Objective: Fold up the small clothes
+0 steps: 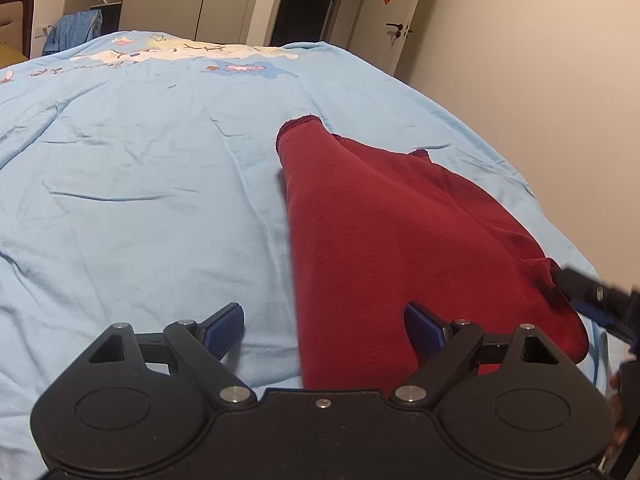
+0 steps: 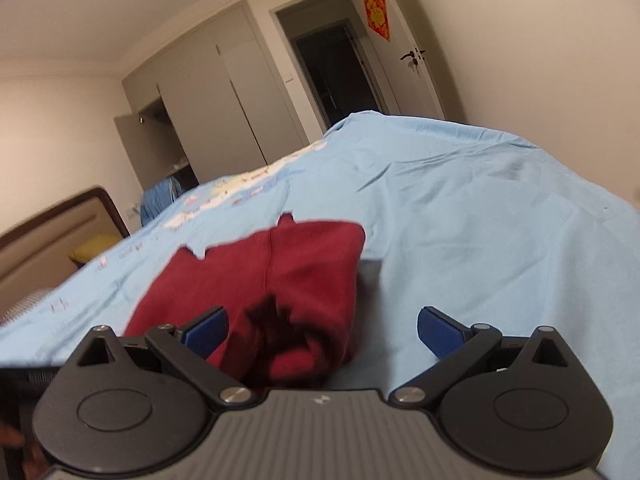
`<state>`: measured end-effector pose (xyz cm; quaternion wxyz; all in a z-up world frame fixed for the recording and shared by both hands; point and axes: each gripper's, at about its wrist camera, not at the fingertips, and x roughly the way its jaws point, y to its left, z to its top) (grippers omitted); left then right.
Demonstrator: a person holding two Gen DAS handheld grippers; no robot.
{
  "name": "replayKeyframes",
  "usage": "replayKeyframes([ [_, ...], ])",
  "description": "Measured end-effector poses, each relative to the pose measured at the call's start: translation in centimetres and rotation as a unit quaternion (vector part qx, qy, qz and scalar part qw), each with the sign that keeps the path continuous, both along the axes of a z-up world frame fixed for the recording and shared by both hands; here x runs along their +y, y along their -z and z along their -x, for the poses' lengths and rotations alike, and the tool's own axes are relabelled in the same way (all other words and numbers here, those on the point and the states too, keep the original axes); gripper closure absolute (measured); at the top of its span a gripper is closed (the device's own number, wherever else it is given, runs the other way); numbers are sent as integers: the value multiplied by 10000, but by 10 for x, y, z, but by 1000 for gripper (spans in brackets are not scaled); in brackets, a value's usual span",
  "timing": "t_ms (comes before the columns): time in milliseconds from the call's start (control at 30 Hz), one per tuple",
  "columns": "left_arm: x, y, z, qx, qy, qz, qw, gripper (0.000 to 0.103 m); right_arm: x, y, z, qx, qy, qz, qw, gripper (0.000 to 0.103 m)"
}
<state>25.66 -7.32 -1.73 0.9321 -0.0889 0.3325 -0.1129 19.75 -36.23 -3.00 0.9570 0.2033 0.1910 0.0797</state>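
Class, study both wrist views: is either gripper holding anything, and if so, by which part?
Nothing is held. The left gripper and right gripper are both open above the dark red knit garment on the light blue bedsheet.

Bare blue bedsheet (image 1: pixel 120 200) is lying open across my frame's left half; the red garment (image 1: pixel 380 240) is blocking lower right.

Light blue bed sheet (image 1: pixel 120 184), cartoon print at its far end, under a seemingly folded dark red garment (image 1: pixel 380 240).
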Motion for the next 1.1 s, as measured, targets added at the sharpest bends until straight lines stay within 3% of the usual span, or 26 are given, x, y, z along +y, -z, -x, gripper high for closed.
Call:
replayKeyframes([
  [33, -1, -1, 0, -2, 0, -13, 10000, 14, -4, -1, -9, 28, 23, -158, 9999, 3],
  [100, -2, -1, 1, -8, 3, -29, 10000, 14, -10, -3, -27, 101, 116, -365, 9992, 23],
  [133, -2, 0, 1, -8, -3, -27, 10000, 14, -11, -3, -37, 166, 179, -378, 9990, 29],
  [300, -4, 2, 2, 17, -10, -38, 10000, 20, 3, -7, -72, 263, 126, 50, 9996, 76],
  [400, -3, 2, 3, 19, -13, -33, 10000, 21, 20, -14, -75, 6, -82, 514, 9986, 86],
  [533, -2, 3, 3, 43, -26, -6, 10000, 21, 51, -26, -62, -599, -548, 1497, 9854, 87],
  [633, -3, 3, 3, 35, -26, -29, 10000, 21, 61, -21, -64, -570, -599, 1842, 9794, 87],
  [833, -4, 3, 3, 39, -26, -23, 10000, 21, 28, -1, -71, -16, -112, 1262, 9919, 86],
  [967, -4, 4, 4, 25, 14, 41, 10000, 31, 14, 1, -68, 11, -81, 936, 9956, 71],
  [1100, -4, 4, 5, 11, 38, 68, 10000, 32, 8, -1, -81, 109, -226, 620, 9978, 69],
])
